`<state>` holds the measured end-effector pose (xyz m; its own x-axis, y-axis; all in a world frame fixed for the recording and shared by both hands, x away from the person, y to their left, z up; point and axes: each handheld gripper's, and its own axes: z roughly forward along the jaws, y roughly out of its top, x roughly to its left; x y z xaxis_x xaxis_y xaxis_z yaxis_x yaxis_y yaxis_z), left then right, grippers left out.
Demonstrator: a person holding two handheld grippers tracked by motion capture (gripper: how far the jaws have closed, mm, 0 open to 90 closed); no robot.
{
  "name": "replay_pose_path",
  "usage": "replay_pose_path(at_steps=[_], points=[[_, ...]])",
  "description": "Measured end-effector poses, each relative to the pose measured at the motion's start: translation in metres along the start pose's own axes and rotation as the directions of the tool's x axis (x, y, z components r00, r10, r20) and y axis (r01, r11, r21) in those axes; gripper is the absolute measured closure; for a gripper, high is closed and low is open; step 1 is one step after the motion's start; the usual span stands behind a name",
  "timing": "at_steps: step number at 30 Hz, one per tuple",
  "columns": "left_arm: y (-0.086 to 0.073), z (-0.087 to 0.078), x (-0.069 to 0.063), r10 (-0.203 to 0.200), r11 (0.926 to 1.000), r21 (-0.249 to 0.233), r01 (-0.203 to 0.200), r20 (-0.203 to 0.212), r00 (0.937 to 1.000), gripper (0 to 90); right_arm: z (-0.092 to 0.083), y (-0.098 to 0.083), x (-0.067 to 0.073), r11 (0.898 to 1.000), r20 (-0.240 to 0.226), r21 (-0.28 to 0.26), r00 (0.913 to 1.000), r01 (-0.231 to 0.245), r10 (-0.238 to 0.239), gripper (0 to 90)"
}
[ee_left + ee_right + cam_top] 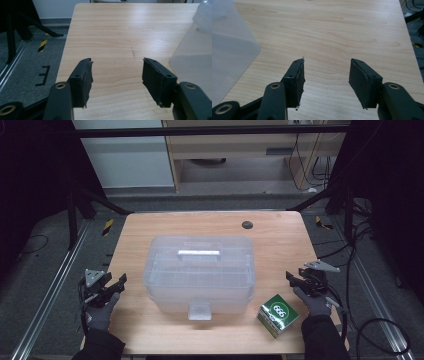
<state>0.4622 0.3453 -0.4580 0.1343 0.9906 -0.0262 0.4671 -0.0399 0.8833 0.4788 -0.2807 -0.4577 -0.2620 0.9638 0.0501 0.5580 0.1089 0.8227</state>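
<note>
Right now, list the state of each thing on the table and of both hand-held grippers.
Clear plastic box: lid shut, front latch down, upright.
Green carton: closed, resting on the table, untouched.
Left hand-held gripper: open, nothing between the jaws.
Right hand-held gripper: open, nothing between the jaws.

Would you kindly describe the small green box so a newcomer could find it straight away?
Start at the wooden table and find the big clear plastic bin in its middle. Near the table's front edge, right of the bin, sits the small box, the only green thing there, with a white ring on top.
</note>
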Motion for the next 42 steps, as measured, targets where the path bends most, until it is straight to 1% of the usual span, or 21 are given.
replay_pose_path(at_steps=[2,4,6,7,8,9,11,12,16,17,18,19,22,27,28,29,30,32,34,38,42], points=[[0.001,-0.004,-0.001,0.001,0.9997,-0.026,-0.001,0.002,1.0000,41.6,-0.007,0.001,0.002,1.000,-0.005,-0.017,0.9999,0.013,-0.013,44.3],[0.001,-0.005,-0.001,0.003,0.9995,-0.033,-0.003,0.002,1.0000,41.3,-0.009,0.002,0.002,1.000,-0.013,-0.023,0.9999,0.011,-0.011,43.1],[0.003,-0.008,-0.002,0.006,0.9989,-0.048,-0.005,0.023,0.9997,42.9,-0.013,0.005,0.006,0.999,-0.018,-0.033,0.9996,0.020,-0.021,41.1],[0.003,-0.008,-0.002,0.006,0.9989,-0.048,-0.005,0.023,0.9997,43.0,-0.013,0.005,0.006,0.999,-0.018,-0.033,0.9996,0.020,-0.021,41.1],[0.004,-0.010,-0.003,0.008,0.9985,-0.054,-0.007,0.027,0.9996,43.0,-0.014,0.008,0.010,0.999,-0.035,-0.023,0.9988,0.035,-0.035,39.8],[0.006,-0.011,-0.003,0.008,0.9982,-0.060,-0.005,0.042,0.9991,42.8,-0.014,0.009,0.012,0.999,-0.037,-0.021,0.9981,0.049,-0.050,38.9],[0.007,-0.012,-0.004,0.006,0.9982,-0.060,-0.003,0.048,0.9988,42.3,-0.014,0.009,0.015,0.998,-0.038,-0.017,0.9975,0.058,-0.059,38.6],[0.010,-0.013,-0.007,0.018,0.9982,-0.059,-0.014,0.057,0.9982,41.7,-0.015,0.011,0.019,0.996,-0.046,-0.023,0.9956,0.081,-0.082,38.2],[0.015,-0.016,-0.010,0.038,0.9975,-0.063,-0.033,0.071,0.9967,39.7,-0.018,0.013,0.023,0.994,-0.054,-0.027,0.9926,0.108,-0.109,37.6],[0.017,-0.018,-0.011,0.045,0.9968,-0.070,-0.039,0.079,0.9959,39.0,-0.019,0.014,0.023,0.994,-0.061,-0.025,0.9925,0.105,-0.106,37.6],[0.019,-0.019,-0.013,0.054,0.9961,-0.074,-0.049,0.078,0.9955,38.4,-0.020,0.015,0.023,0.993,-0.062,-0.037,0.9919,0.109,-0.111,37.6],[0.021,-0.021,-0.013,0.063,0.9954,-0.078,-0.057,0.082,0.9946,37.0,-0.021,0.016,0.023,0.993,-0.075,-0.045,0.9910,0.107,-0.111,37.5],[0.026,-0.025,-0.015,0.085,0.9931,-0.089,-0.076,0.103,0.9910,34.8,-0.022,0.017,0.023,0.992,-0.074,-0.045,0.9903,0.114,-0.117,37.5],[0.034,-0.030,-0.015,0.095,0.9910,-0.106,-0.081,0.131,0.9868,30.4,-0.024,0.018,0.023,0.992,-0.078,-0.057,0.9898,0.115,-0.119,36.9],[0.035,-0.030,-0.015,0.103,0.9903,-0.108,-0.087,0.151,0.9832,30.5,-0.025,0.019,0.023,0.992,-0.077,-0.059,0.9898,0.116,-0.120,36.8],[0.038,-0.031,-0.016,0.129,0.9877,-0.108,-0.113,0.155,0.9794,29.3,-0.025,0.019,0.022,0.992,-0.077,-0.060,0.9899,0.115,-0.119,36.4],[0.038,-0.031,-0.016,0.129,0.9877,-0.108,-0.113,0.155,0.9794,29.2,-0.026,0.019,0.022,0.991,-0.072,-0.064,0.9902,0.115,-0.119,36.4],[0.040,-0.032,-0.016,0.144,0.9867,-0.098,-0.130,0.159,0.9766,28.5,-0.026,0.019,0.021,0.992,-0.072,-0.063,0.9904,0.113,-0.118,36.3],[0.044,-0.033,-0.015,0.149,0.9857,-0.104,-0.133,0.169,0.9743,28.8,-0.026,0.019,0.021,0.992,-0.071,-0.063,0.9907,0.112,-0.116,35.9],[0.051,-0.037,-0.012,0.152,0.9855,-0.103,-0.135,0.174,0.9730,29.8,-0.026,0.019,0.021,0.991,-0.072,-0.055,0.9899,0.118,-0.122,35.1],[0.057,-0.042,-0.012,0.179,0.9811,-0.103,-0.164,0.165,0.9699,29.8,-0.025,0.018,0.022,0.991,-0.073,-0.049,0.9895,0.121,-0.125,34.5]])
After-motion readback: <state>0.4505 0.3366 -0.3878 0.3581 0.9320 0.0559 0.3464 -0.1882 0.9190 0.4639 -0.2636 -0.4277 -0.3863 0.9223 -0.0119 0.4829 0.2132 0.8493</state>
